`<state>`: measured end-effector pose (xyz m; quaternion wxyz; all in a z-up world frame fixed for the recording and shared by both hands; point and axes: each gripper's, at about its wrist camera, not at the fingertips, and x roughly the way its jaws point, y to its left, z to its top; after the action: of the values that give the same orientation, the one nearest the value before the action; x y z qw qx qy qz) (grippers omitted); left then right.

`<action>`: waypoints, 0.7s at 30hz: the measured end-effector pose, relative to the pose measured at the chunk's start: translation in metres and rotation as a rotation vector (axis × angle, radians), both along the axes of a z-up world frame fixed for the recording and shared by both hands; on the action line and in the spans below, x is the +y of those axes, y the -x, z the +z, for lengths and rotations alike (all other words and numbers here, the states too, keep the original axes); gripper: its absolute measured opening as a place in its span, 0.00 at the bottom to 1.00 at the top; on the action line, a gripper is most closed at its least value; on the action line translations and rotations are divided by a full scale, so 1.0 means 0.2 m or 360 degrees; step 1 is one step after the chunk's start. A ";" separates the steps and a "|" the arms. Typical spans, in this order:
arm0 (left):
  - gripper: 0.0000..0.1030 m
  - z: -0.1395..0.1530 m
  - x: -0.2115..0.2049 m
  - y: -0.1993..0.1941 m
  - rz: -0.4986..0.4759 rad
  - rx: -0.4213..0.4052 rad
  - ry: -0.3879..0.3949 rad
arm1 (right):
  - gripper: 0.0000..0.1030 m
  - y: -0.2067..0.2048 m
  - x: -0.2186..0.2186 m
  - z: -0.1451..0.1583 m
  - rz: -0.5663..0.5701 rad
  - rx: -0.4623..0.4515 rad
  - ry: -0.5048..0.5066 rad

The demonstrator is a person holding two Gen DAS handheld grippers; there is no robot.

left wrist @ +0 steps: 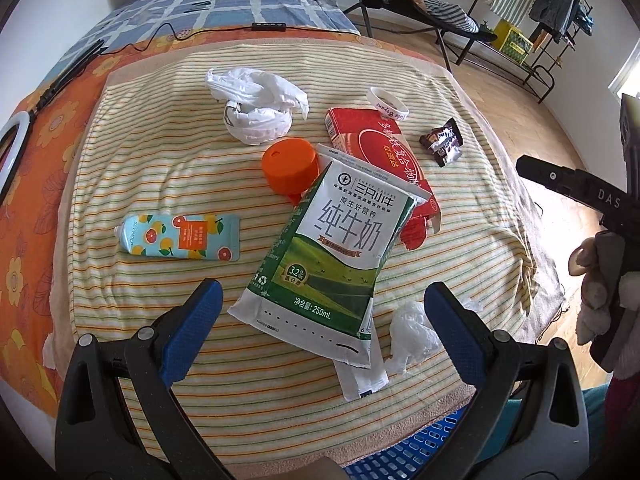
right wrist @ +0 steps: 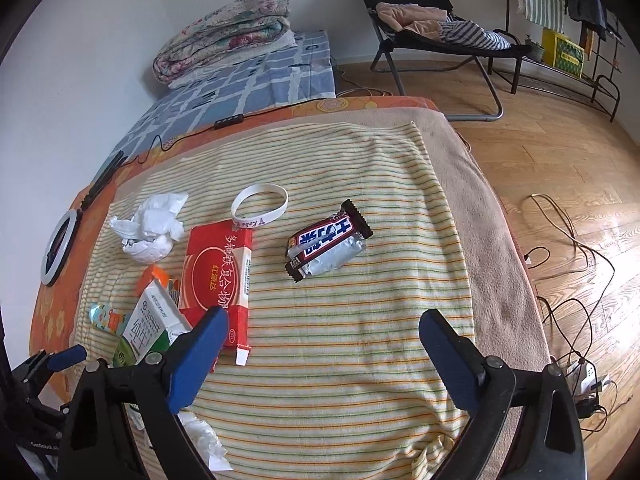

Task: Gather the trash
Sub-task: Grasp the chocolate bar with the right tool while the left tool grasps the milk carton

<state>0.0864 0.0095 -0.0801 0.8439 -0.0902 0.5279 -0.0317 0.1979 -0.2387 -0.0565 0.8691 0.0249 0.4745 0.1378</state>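
Your left tool (left wrist: pixel 320 316) is spread wide and empty, lined up over the milk carton (left wrist: pixel 332 248) lying flat on the striped towel (left wrist: pixel 160 184); right tool (right wrist: pixel 324 344) is spread too, aimed at the candy wrapper (right wrist: pixel 326 240); both look ready to grab.
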 end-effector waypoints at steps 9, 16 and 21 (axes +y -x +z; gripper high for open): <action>0.99 -0.09 -0.07 -0.12 -0.0070 0.0042 -0.0129 | 0.93 -0.31 -0.07 -0.17 -0.0232 0.0192 -0.0184; 0.82 -0.19 -0.08 -0.18 -0.0078 0.0109 -0.0136 | 0.85 -0.46 0.01 -0.29 -0.0279 0.0273 -0.0234; 0.77 -0.18 -0.07 -0.18 -0.0078 0.0076 -0.0110 | 0.82 -0.51 0.09 -0.35 -0.0263 0.0266 -0.0132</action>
<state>0.1230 -0.0048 -0.1161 0.8326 -0.0489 0.5508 -0.0319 0.2991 -0.2212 -0.1270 0.8332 0.1113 0.5354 0.0828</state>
